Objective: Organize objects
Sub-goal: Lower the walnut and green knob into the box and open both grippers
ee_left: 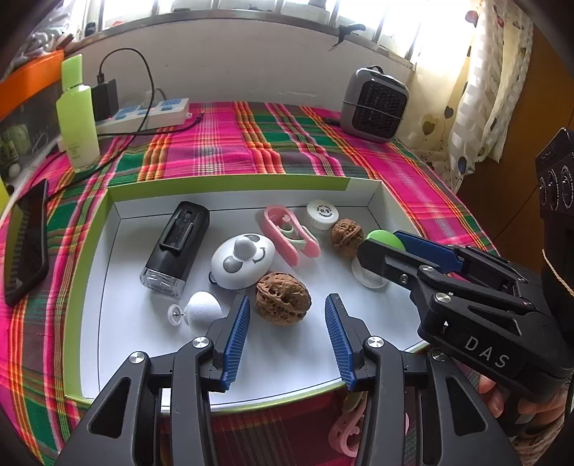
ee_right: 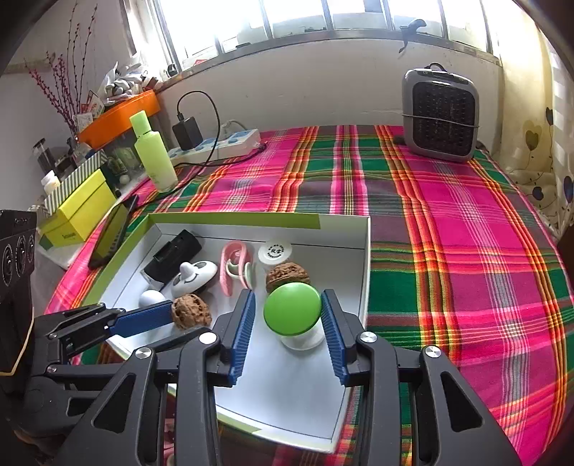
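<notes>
- Nearest in, the left claw (ee_left: 287,337) hangs over the tray's front edge, jaws apart, a big walnut (ee_left: 282,298) sitting between the blue pads with daylight on both sides – nothing gripped.
- Over on the right, the right claw (ee_right: 288,322) brackets a green-capped white knob (ee_right: 292,309); its right pad looks to be just at the cap, the left pad stands clear, so it straddles rather than squeezes.
- Both are above the white tray (ee_left: 107,251) with its lime-green rim, lying on the surface under a pink, green and orange plaid cloth (ee_right: 448,251).
- Deeper in the tray: a white panda-faced gadget (ee_left: 242,261), a black device (ee_left: 175,247), a pink clip (ee_left: 290,231), a second walnut (ee_left: 346,233), a small white jar (ee_left: 322,214).
- Left of the tray, a dark phone (ee_left: 28,247) lies flat on the cloth.
- Further back: a lime bottle (ee_left: 77,118) upright, a power strip (ee_right: 219,145) with a black charger plugged in, a grey heater (ee_right: 440,114) at the far right.
- Behind it all, a white wall under a bright window (ee_right: 323,18), a patterned curtain (ee_left: 484,89) on the right, and an orange shelf (ee_right: 122,114) on the left.
</notes>
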Tool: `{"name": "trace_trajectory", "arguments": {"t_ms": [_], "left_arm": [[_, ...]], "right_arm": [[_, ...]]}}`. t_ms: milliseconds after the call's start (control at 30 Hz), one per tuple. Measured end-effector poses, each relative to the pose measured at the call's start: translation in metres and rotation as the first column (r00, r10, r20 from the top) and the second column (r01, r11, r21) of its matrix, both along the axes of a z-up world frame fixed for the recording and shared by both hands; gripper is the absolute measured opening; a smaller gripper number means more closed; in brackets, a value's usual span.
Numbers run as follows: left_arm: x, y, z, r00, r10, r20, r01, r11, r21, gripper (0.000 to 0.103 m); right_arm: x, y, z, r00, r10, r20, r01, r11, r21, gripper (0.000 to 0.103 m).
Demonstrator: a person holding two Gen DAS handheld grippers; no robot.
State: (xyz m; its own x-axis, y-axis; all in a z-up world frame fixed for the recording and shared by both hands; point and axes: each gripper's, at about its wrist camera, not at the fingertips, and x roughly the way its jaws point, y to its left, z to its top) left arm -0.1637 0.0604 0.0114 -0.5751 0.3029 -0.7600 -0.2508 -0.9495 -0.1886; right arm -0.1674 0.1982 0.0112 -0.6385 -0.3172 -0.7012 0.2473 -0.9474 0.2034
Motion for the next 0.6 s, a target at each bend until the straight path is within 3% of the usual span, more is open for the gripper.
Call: {"name": "trace_trajectory", "arguments": {"t_ms": [600], "left_arm": [[0.019, -0.007, 0.011, 1.0, 0.011, -0.018, -0.011, 1.0, -0.004, 0.047]], "right_arm": [[0.017, -0.002, 0.011, 1.0, 0.001, -0.019, -0.002, 0.999, -0.048, 0.048]]}}
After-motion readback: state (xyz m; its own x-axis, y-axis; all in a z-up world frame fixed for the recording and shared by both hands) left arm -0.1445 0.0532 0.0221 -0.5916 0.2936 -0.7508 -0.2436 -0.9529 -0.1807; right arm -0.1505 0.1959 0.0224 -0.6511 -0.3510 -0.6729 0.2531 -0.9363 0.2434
